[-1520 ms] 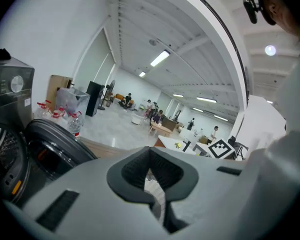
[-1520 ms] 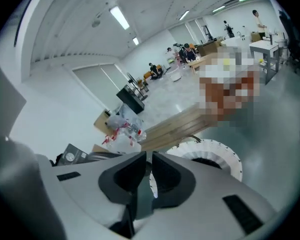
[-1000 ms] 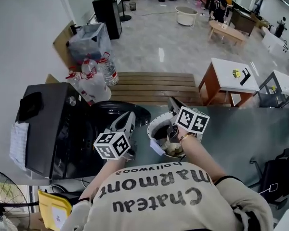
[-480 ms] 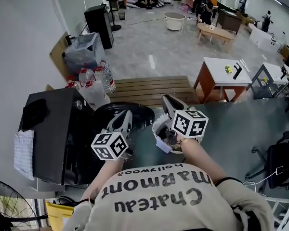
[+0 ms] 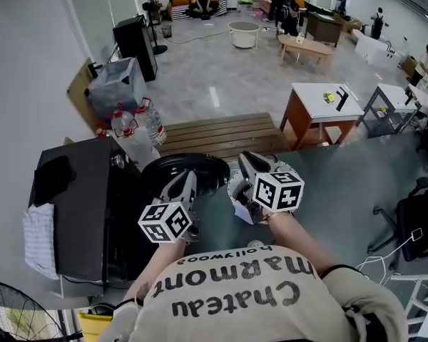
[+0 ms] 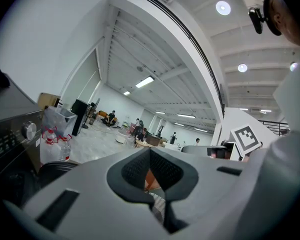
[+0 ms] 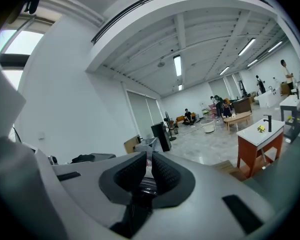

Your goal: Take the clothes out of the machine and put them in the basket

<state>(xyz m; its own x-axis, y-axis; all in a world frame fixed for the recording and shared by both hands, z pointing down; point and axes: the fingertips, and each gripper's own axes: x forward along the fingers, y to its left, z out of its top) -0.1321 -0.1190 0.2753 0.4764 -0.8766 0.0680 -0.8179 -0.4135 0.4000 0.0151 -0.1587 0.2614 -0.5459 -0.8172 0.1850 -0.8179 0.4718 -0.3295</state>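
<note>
The black washing machine (image 5: 71,212) stands at the left with its round door (image 5: 189,169) swung open. A white basket (image 5: 237,191) sits just right of the door, and what lies in it is hidden under my right gripper. My right gripper (image 5: 248,164) hovers over the basket, pointing away from me. Its jaws (image 7: 149,166) are shut and I see nothing between them. My left gripper (image 5: 185,182) hangs in front of the open door. Its pads (image 6: 150,156) meet, with nothing held.
A wooden bench (image 5: 217,135) lies beyond the machine, with water bottles (image 5: 135,127) at its left end. A white table on orange legs (image 5: 321,105) stands at the right. A black cloth (image 5: 51,177) lies on the machine. A fan (image 5: 14,312) is at the lower left.
Both grippers have drifted a little across the scene and slightly upward, and the right one has rolled. The head view has tilted up, so more of the room shows. Both stay shut.
</note>
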